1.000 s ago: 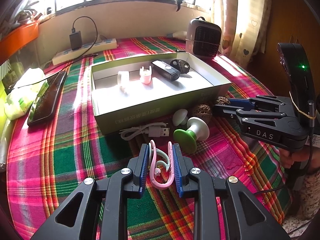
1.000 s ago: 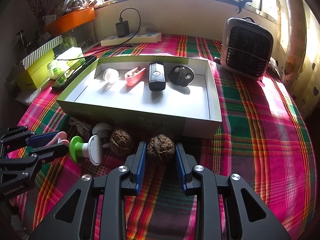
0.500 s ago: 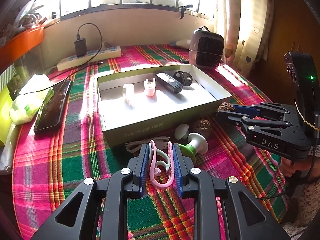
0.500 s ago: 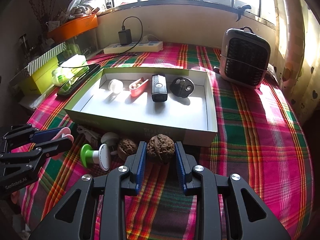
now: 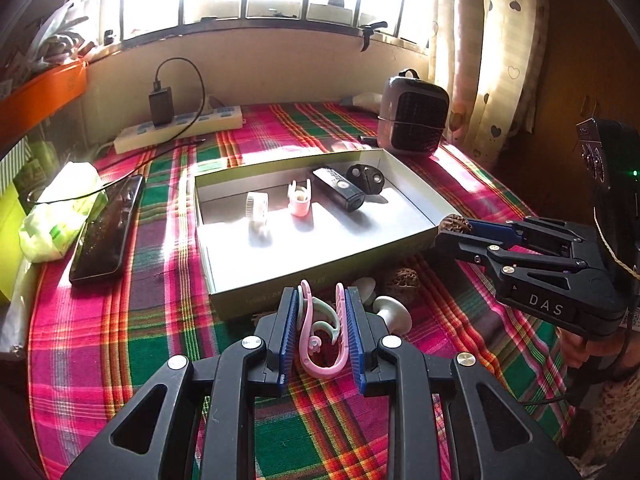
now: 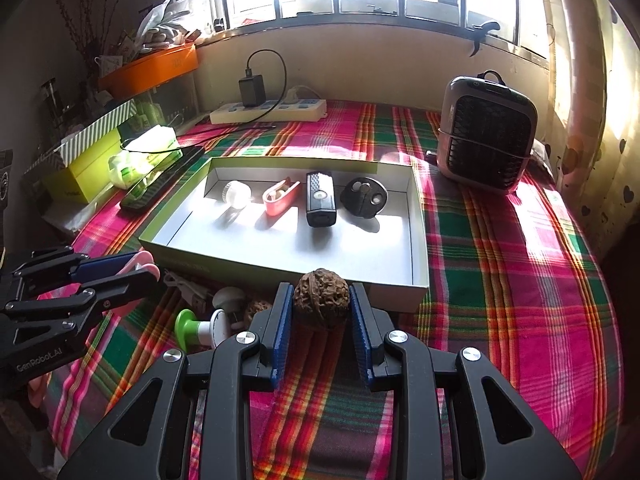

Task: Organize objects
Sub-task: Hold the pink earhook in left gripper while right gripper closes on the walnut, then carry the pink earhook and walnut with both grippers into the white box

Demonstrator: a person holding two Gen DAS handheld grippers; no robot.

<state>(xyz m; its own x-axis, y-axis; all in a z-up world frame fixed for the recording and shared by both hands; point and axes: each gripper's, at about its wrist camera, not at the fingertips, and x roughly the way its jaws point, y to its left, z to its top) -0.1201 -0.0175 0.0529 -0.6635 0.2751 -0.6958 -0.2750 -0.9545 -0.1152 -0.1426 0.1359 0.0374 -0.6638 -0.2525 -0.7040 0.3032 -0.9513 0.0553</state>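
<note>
I see a table under a plaid cloth (image 6: 500,248) in pink, green and red, sunlit from the window behind. On it sits a shallow open box (image 6: 420,240) with a pale floor and green outer walls. At the far right of the cloth stands a small grey heater (image 6: 486,132); at the back lies a white power strip (image 6: 268,112) with a black charger plugged in, and to the left a dark phone (image 5: 106,228) lies flat beside a green-white packet (image 5: 60,212). Inside the box, in a row along its far side: a white round piece (image 6: 238,194), a pink case (image 6: 280,198), a black rectangular device (image 6: 320,200) and a black round disc (image 6: 364,198), none touching another. My right claw (image 6: 322,304) is closed on a walnut (image 6: 321,298), pads pressing both sides, held off the cloth just in front of the box's near wall. My left claw (image 5: 322,326) is clamped on a pink clip (image 5: 322,336) with a pale green hook inside its loop, also raised, near the box's near wall. On the cloth between the two claws, just outside the box: a green and white suction knob (image 6: 200,326) on its side, a second walnut (image 5: 402,280), a small white cap (image 6: 229,298) and a white cable (image 6: 188,286).
</note>
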